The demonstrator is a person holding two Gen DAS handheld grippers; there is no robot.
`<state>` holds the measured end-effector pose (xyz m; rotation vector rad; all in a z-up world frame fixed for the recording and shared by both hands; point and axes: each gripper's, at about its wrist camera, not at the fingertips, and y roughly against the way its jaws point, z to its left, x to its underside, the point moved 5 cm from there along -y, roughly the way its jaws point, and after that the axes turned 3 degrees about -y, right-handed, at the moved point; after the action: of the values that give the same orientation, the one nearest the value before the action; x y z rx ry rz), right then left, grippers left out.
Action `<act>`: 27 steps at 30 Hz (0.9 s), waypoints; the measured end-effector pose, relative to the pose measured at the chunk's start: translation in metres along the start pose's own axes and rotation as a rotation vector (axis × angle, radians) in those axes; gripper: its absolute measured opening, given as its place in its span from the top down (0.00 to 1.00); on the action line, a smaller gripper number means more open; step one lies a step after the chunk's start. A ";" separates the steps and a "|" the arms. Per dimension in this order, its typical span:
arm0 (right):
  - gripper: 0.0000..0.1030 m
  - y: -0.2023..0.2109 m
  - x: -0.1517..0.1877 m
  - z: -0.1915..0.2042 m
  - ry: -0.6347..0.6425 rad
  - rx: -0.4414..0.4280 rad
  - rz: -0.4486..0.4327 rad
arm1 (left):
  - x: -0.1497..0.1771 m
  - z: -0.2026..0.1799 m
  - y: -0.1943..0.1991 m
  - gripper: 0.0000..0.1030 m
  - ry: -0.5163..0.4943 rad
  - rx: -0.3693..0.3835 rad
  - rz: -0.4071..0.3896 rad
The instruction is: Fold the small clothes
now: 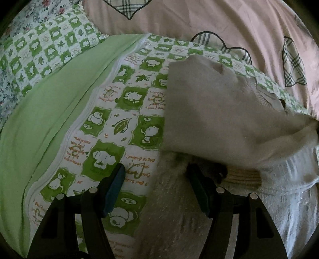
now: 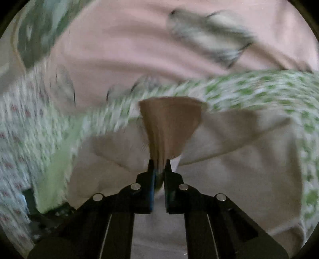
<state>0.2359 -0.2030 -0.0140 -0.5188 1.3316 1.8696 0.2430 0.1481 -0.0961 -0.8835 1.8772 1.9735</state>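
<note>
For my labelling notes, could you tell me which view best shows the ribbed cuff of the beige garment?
The right wrist view: the ribbed cuff is centred, fanned out and pinched in the shut right gripper. The left wrist view shows only a shadowed strip beside the open left gripper.

The pale cream fuzzy knit garment (image 1: 209,111) looks soft, matt and woolly, with a ribbed tan cuff (image 1: 243,176). The green-and-white printed cotton quilt (image 1: 111,123) is smooth, matt cloth. The pink bedcover with plaid heart patches (image 1: 199,18) is smooth fabric. The black gripper fingers (image 2: 169,191) look like matt plastic with shiny metal rivets.
</note>
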 end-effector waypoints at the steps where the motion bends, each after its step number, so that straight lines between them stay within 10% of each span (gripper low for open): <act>1: 0.92 0.005 0.006 -0.017 -0.030 0.025 0.010 | 0.000 0.000 0.000 0.35 -0.002 -0.003 -0.001; 10: 0.89 0.039 0.036 -0.114 -0.261 0.091 0.102 | 0.001 0.005 -0.002 0.34 0.016 0.014 0.001; 14: 0.51 0.035 0.016 -0.100 -0.206 0.079 0.082 | 0.001 0.006 -0.001 0.34 0.022 0.022 -0.003; 20: 0.54 -0.018 0.015 -0.086 -0.156 0.114 0.174 | 0.003 0.010 -0.001 0.34 0.044 0.047 -0.013; 22: 0.88 -0.025 0.017 -0.076 -0.118 0.102 0.193 | 0.003 0.008 -0.001 0.34 0.039 0.042 -0.012; 23: 0.89 -0.021 0.016 -0.072 -0.110 0.083 0.187 | 0.003 0.008 -0.001 0.34 0.039 0.042 -0.011; 27: 0.90 0.038 -0.005 -0.048 -0.064 -0.006 0.007 | -0.001 0.018 0.003 0.35 0.080 0.023 -0.033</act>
<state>0.2042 -0.2546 -0.0051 -0.4538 1.2879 1.8803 0.2382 0.1652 -0.0939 -0.9945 1.9115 1.9196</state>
